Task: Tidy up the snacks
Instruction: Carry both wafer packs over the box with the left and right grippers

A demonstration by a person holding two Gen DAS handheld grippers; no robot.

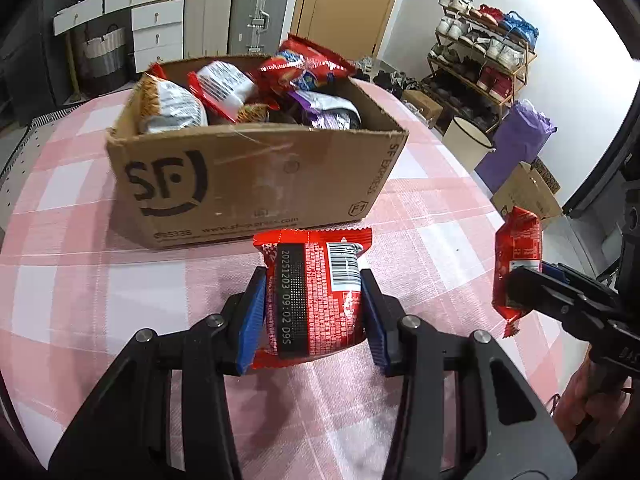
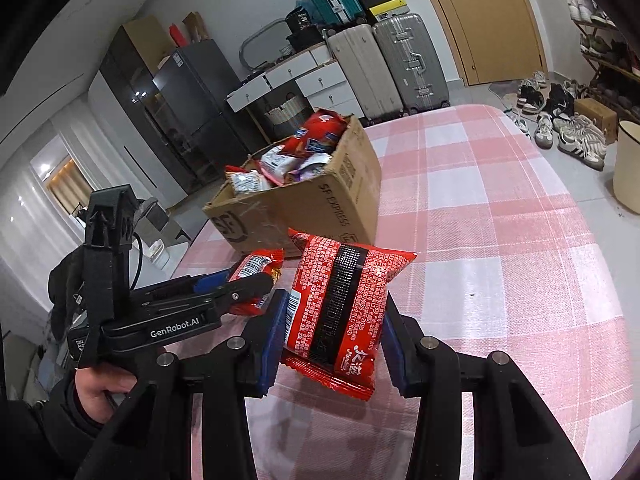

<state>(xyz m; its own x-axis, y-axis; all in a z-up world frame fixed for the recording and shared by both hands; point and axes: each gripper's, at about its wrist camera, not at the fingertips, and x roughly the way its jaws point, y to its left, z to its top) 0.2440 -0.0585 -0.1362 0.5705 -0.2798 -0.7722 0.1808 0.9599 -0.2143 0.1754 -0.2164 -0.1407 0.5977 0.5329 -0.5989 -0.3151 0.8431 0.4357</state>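
An open cardboard box [image 1: 256, 184] marked SF, filled with several snack bags, stands on the pink checked tablecloth [image 1: 420, 216]. Just in front of it my left gripper [image 1: 313, 280] is shut on a red snack packet [image 1: 320, 320], whose barcode side faces up, and holds it above the cloth. To the right, my right gripper [image 1: 516, 292] grips a second red packet [image 1: 518, 240]. In the right wrist view that gripper [image 2: 335, 304] is shut on its red packet [image 2: 352, 280]. The left gripper [image 2: 248, 284] with its packet [image 2: 256, 268] is beside it, near the box [image 2: 320, 208].
A hand [image 2: 100, 388] holds the left gripper's handle. Beyond the table stand suitcases [image 2: 400, 64], white drawers [image 1: 156, 36], a shoe rack [image 1: 480, 64], loose shoes [image 2: 572, 136], a cream bin [image 1: 468, 140] and a purple bag [image 1: 516, 140]. The tablecloth [image 2: 500, 260] lies bare to the right of the box.
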